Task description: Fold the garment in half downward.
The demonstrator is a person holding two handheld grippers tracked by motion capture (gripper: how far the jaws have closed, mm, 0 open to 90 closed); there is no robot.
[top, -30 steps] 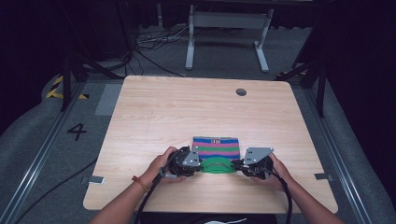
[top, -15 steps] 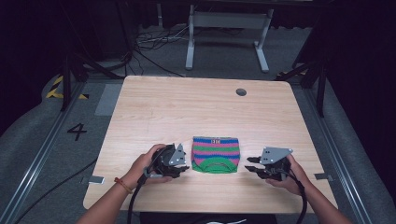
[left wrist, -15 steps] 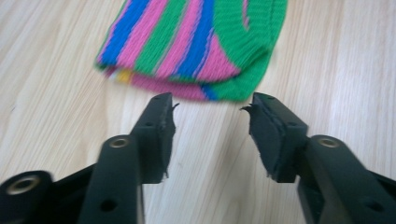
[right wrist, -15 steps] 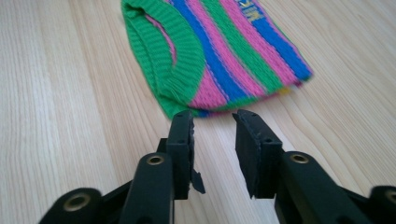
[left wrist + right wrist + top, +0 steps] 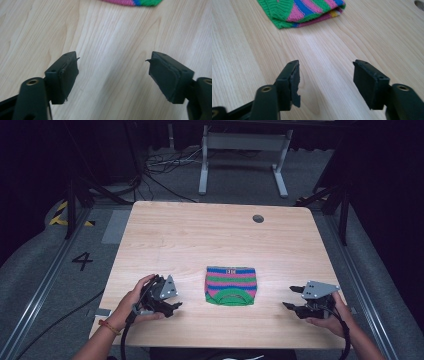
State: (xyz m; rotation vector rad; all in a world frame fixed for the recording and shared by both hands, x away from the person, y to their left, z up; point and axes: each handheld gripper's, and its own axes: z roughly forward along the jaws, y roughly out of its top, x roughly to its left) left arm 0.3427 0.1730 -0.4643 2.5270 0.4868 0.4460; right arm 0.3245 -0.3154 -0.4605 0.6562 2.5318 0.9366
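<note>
The tabletop (image 5: pixel 200 235) carries one folded striped knit cloth (image 5: pixel 231 285), lying flat near the middle of the front edge. Compared with a second ago, both grippers are drawn away from it toward the front corners. The left gripper (image 5: pixel 170 307) and right gripper (image 5: pixel 292 299) are each well apart from the cloth; their jaws have just been opening, with only bare wood between them. The fold is judged finished and released.
</note>
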